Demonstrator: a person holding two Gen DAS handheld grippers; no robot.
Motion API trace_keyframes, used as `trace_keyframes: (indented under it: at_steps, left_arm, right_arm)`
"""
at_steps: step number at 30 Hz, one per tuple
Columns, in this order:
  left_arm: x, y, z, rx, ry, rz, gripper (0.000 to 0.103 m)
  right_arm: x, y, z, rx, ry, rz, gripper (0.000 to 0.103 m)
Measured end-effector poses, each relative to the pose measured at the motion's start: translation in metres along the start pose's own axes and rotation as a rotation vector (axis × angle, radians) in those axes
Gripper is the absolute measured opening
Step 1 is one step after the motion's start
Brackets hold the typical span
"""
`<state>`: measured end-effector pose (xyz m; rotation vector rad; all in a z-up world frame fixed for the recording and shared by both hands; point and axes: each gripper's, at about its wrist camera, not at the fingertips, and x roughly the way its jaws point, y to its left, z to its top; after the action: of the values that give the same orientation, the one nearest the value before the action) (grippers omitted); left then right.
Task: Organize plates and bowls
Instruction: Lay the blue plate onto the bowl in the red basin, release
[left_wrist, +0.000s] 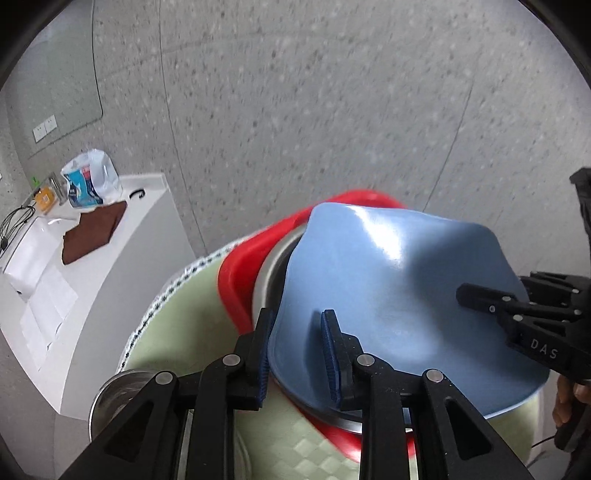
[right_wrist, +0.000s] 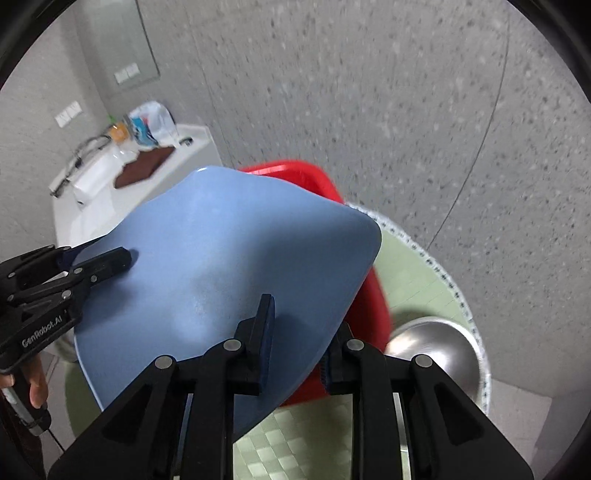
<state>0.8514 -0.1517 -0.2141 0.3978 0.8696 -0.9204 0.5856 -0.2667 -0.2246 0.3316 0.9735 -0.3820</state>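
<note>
Blue plate over red basin

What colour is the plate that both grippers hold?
Light blue plate, clearest in the right wrist view.

Readable markings, two entries:
1. "DAS", pale letters on the black body of the right gripper, left wrist view.
2. "GenRobot.AI", white letters on the black body of the left gripper, right wrist view.
</note>
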Motion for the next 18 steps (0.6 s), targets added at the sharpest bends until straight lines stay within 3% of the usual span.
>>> trace_keyframes:
  at_steps: [4,8,13,15,18]
  left_arm:
    - [0.024,-0.001,0.012,0.018,0.006,-0.006,0.023]
    - [0.028,0.002,0.013,0.048,0.003,-0.006,0.033]
    - [0.020,-0.006,0.002,0.085,-0.007,-0.031,0.055]
    - [0.012,-0.005,-0.002,0.083,-0.024,-0.033,0.069]
    - [-0.008,-0.002,-0.008,0.068,-0.061,-0.026,0.073]
  right_arm:
    - [0.016,0.008,-0.004,-0.006,0.023,-0.044,0.023]
    - [0.022,0.015,-0.004,-0.006,0.031,-0.078,0.028]
    - [0.013,0.022,-0.006,0.004,0.016,-0.097,0.040]
    - [0.007,0.024,-0.007,0.013,0.010,-0.102,0.042]
    - [-0.009,0.024,-0.014,0.038,-0.014,-0.117,0.064]
